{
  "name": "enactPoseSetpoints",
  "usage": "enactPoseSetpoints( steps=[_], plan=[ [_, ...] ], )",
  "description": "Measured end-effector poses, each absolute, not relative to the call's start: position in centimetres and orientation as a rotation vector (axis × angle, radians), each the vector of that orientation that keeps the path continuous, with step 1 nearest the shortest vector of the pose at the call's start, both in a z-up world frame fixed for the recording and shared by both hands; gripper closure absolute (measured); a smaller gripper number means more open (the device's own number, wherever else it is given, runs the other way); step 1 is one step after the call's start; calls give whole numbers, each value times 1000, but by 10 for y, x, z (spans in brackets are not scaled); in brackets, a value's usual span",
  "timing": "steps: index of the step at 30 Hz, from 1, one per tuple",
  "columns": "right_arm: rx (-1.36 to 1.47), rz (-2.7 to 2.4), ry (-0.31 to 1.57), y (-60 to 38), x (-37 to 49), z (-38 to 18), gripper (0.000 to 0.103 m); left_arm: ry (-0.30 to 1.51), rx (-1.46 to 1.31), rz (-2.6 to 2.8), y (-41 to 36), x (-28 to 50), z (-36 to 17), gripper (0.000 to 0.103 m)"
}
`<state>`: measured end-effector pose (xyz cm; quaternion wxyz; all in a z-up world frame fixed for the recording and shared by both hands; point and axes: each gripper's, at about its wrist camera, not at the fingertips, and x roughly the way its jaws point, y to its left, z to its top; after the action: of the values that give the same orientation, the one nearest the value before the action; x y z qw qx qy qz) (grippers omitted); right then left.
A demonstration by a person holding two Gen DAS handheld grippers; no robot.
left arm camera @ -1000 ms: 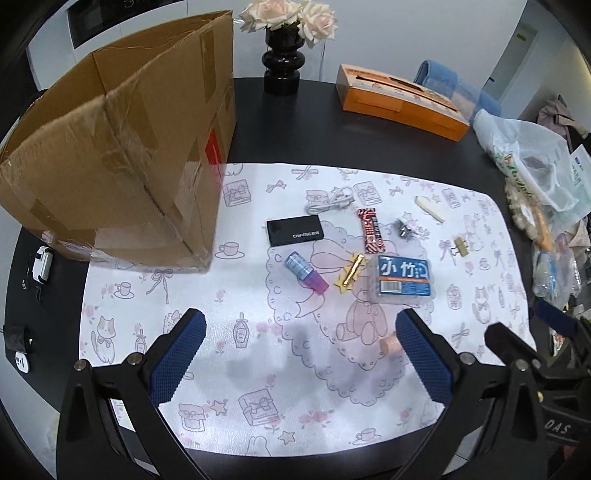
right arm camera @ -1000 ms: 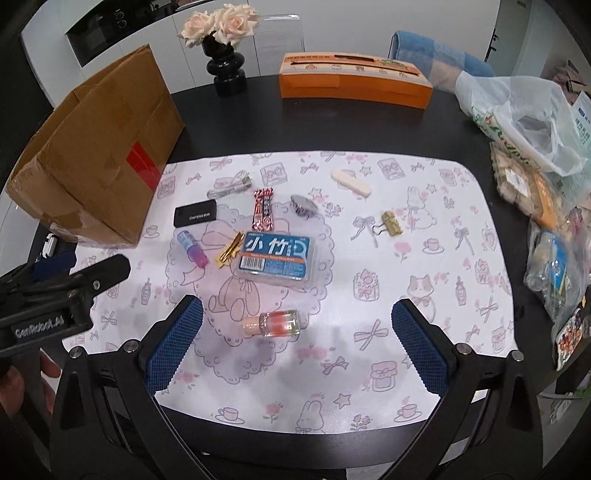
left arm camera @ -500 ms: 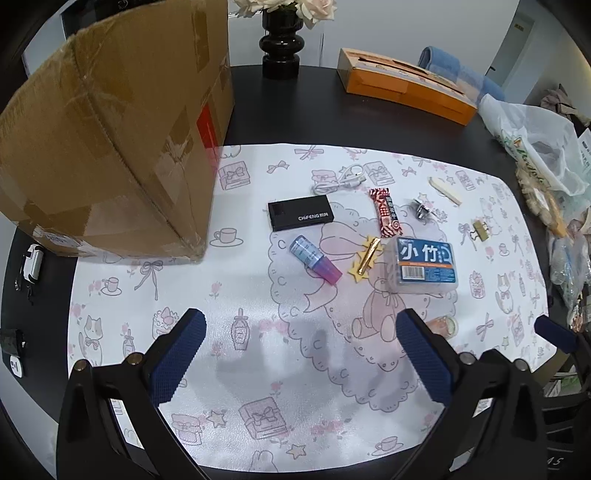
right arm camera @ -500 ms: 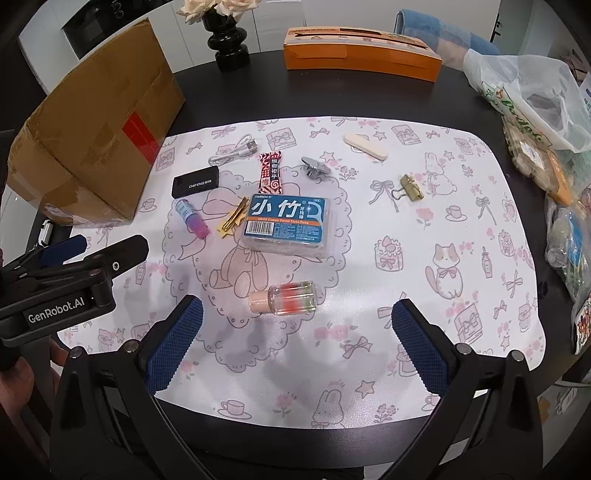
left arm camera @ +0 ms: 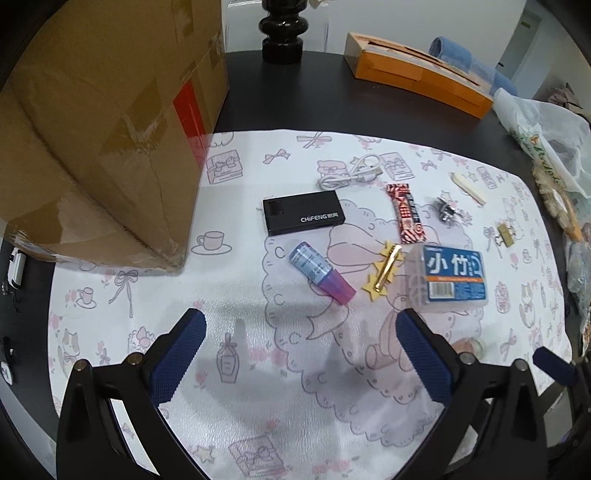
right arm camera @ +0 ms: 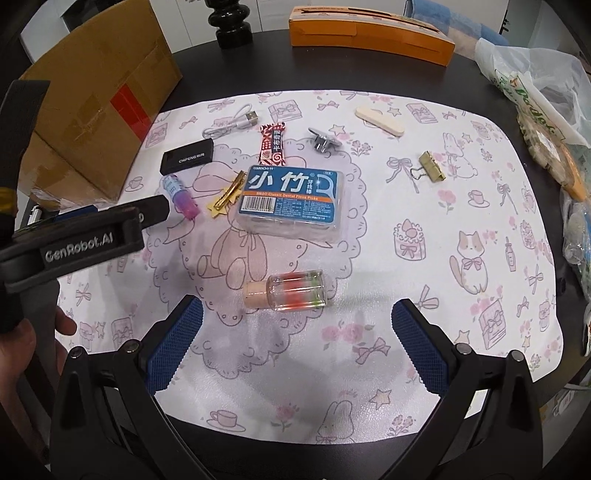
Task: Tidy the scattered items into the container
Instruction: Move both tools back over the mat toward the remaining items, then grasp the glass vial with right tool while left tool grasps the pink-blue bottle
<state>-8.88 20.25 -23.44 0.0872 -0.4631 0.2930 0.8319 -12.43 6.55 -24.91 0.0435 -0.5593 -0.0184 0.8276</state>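
White mat (right arm camera: 369,258) with pink cartoon prints, brown cardboard box (left arm camera: 92,122) with red patch, blue-labelled floss case (right arm camera: 291,201), orange carton (right arm camera: 369,35)

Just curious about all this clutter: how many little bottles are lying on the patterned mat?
2. A clear corked bottle lies just ahead of the open right gripper; a blue bottle with a purple cap lies left of the floss box. None seem hidden.
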Motion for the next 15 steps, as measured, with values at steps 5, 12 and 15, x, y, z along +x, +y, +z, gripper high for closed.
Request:
enactPoseSetpoints(
  steps=[5, 12, 15],
  plan=[
    [-1407, 2468, 865, 200, -95, -247, 0, -24, -1733, 2556, 65, -136, -264, 1],
    [-1411, 2469, 859, 199, -103, -259, 0, -3, -1774, 2539, 65, -150, -279, 1],
    [-1410, 2475, 875, 199, -109, -261, 0, 3, -1788, 2535, 66, -155, -283, 1]
  ],
)
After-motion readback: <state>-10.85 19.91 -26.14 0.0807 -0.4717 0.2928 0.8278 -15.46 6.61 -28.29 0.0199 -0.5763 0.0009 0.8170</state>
